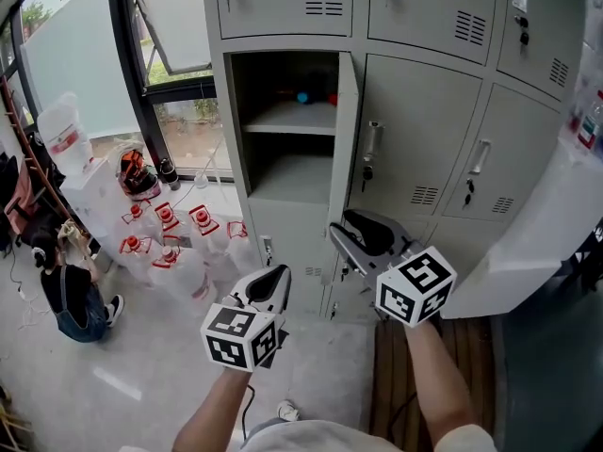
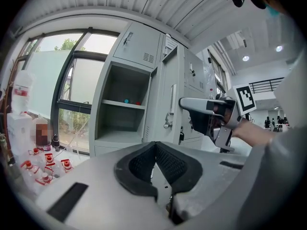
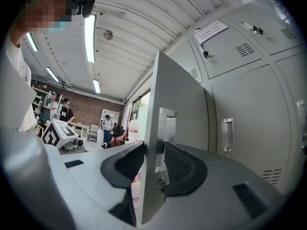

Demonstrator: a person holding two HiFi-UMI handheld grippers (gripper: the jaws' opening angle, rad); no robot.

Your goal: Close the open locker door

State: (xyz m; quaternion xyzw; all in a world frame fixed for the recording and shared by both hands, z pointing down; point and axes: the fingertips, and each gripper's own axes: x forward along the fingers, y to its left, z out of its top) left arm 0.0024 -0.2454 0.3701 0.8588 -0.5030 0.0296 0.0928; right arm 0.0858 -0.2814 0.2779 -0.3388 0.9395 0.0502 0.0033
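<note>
The grey locker (image 1: pixel 415 130) has one compartment (image 1: pixel 287 130) standing open, its door (image 1: pixel 346 130) swung out edge-on toward me. My right gripper (image 1: pixel 363 236) is at the door's lower edge. In the right gripper view the door (image 3: pixel 172 104) and its latch plate (image 3: pixel 165 128) stand between the right gripper's (image 3: pixel 154 147) jaws, which look spread wide around it rather than clamped. My left gripper (image 1: pixel 270 281) hangs lower left, in front of the locker base. Its pads (image 2: pixel 144 159) meet at the tips with nothing between them. The left gripper view shows the right gripper (image 2: pixel 184 104) by the door.
Small blue and red items (image 1: pixel 302 97) lie on the open compartment's shelf. Several red-capped water bottles (image 1: pixel 165 229) stand on the floor by the window at left, with a bag (image 1: pixel 71 299) nearer. A white counter (image 1: pixel 537 243) juts in at right.
</note>
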